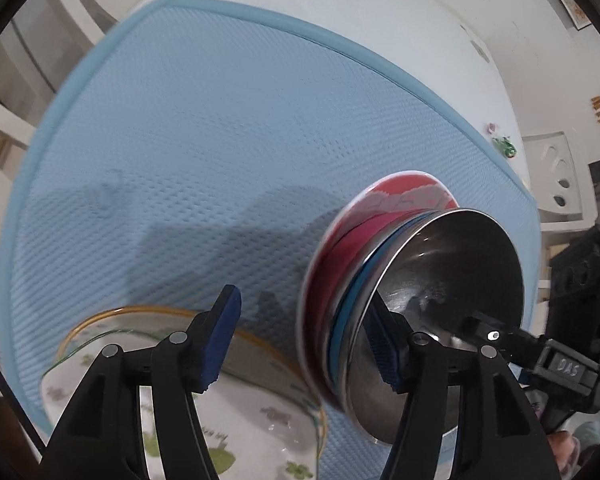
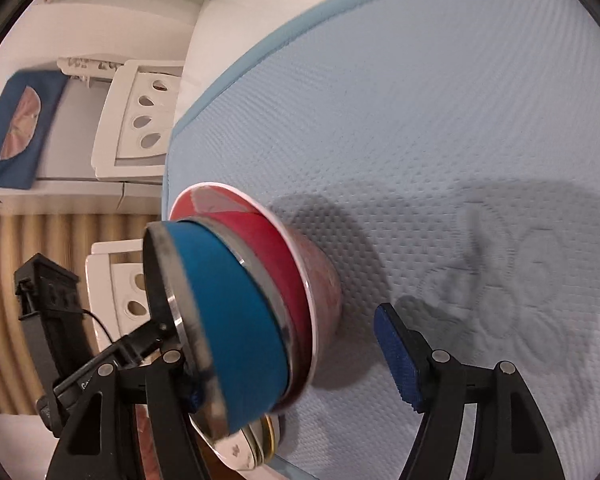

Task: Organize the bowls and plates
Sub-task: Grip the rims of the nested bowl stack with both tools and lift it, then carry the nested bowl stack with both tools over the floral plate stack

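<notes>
The steel bowl [image 1: 440,300], blue on the outside, sits nested in a red bowl [image 1: 384,216] on the blue mat [image 1: 220,140] over the white table [image 1: 380,20], with a floral plate [image 1: 228,420] close beside them. Both the left claw [image 1: 304,344] and the right claw [image 2: 284,356] stand wide open, each with one pad near the steel rim and neither pinching anything; I judge a one-sided nudge could tip the nested pair or knock it against the plate. The only writing, on the other claw's body in the left wrist view, seems to read "DAS".
</notes>
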The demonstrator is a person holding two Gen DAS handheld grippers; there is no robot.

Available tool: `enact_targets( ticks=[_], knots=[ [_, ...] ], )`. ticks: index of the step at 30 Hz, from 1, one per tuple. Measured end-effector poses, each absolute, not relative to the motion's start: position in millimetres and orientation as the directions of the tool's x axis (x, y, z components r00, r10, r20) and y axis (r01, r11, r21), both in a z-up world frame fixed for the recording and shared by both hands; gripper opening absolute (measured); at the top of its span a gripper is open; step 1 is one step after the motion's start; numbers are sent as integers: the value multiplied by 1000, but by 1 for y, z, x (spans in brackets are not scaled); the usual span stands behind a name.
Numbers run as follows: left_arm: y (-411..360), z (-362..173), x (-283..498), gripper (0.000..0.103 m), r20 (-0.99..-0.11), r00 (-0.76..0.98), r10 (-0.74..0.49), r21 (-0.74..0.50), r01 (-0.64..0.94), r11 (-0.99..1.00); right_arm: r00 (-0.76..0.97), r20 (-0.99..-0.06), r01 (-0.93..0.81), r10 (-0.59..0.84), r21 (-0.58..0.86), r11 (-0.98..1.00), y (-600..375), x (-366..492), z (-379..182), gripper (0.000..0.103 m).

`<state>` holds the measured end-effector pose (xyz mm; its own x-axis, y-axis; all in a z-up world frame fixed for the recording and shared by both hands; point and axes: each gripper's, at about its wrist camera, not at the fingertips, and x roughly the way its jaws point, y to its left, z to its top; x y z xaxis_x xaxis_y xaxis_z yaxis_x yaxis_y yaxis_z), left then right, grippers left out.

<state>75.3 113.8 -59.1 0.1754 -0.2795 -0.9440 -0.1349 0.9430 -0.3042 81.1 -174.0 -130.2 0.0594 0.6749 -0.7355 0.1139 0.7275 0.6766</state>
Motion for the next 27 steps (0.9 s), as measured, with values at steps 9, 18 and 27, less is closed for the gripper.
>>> enact_targets(
  ticks=[9, 18, 27],
  knots=[
    [96, -58, 85, 45, -924, 190, -331, -347, -58, 936, 62, -765, 28, 641, 643, 765, -154, 87, -128, 67],
    [94, -57, 87, 42, -926, 199, -322, -335, -34, 942, 70, -796, -19, 601, 601, 799, -142, 94, -121, 51],
    [81, -46, 88, 41, -933, 222, -283, -285, 26, 958, 97, -805, -20, 586, 587, 809, -150, 94, -115, 48]
  ],
)
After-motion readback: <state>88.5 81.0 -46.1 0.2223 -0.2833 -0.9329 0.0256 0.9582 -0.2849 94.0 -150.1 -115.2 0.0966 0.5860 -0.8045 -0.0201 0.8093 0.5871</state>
